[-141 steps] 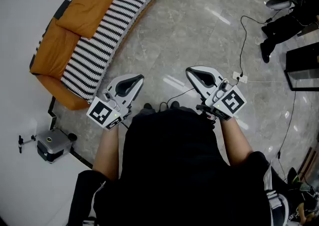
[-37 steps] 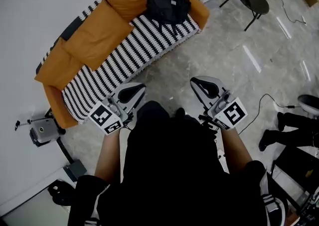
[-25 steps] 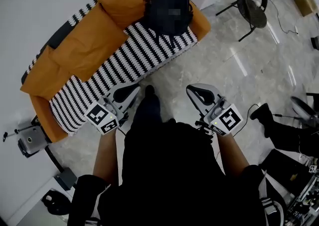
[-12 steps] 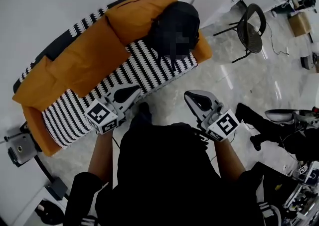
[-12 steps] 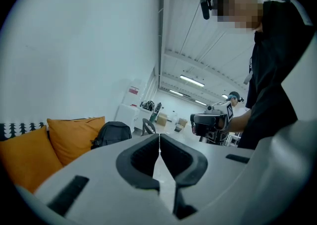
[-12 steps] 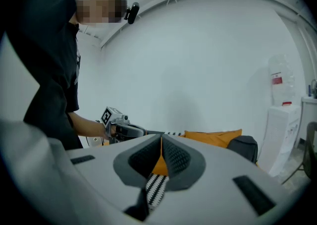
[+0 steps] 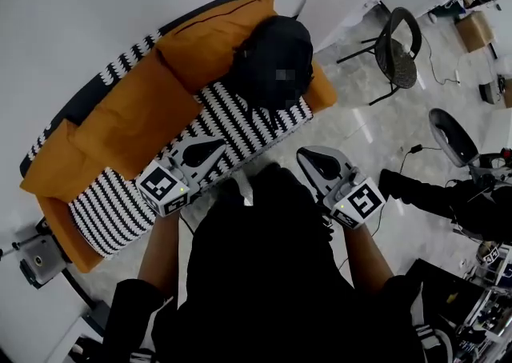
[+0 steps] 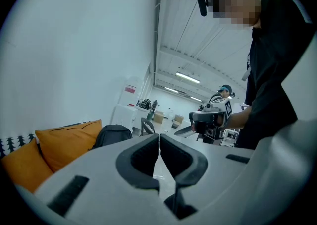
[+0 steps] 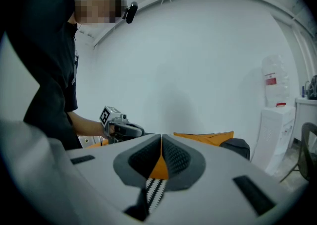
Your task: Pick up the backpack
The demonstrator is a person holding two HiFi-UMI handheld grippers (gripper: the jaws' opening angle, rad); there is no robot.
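- An orange sofa (image 7: 128,113) with a striped seat lines the wall; the black backpack (image 7: 268,61) sits at its right end.
- A black chair (image 7: 398,53) stands right of it, apart.
- The left gripper (image 7: 214,144) and right gripper (image 7: 310,157) are both pinched together, empty.
- The left gripper view alone shows ceiling lights (image 8: 187,77).

No writing could be read. A red label (image 9: 270,79) on the tall white unit (image 9: 271,130) was too small, and the black-and-white square markers (image 7: 164,187) on the left gripper (image 7: 222,142) and right gripper (image 7: 304,153) bore only patterns.
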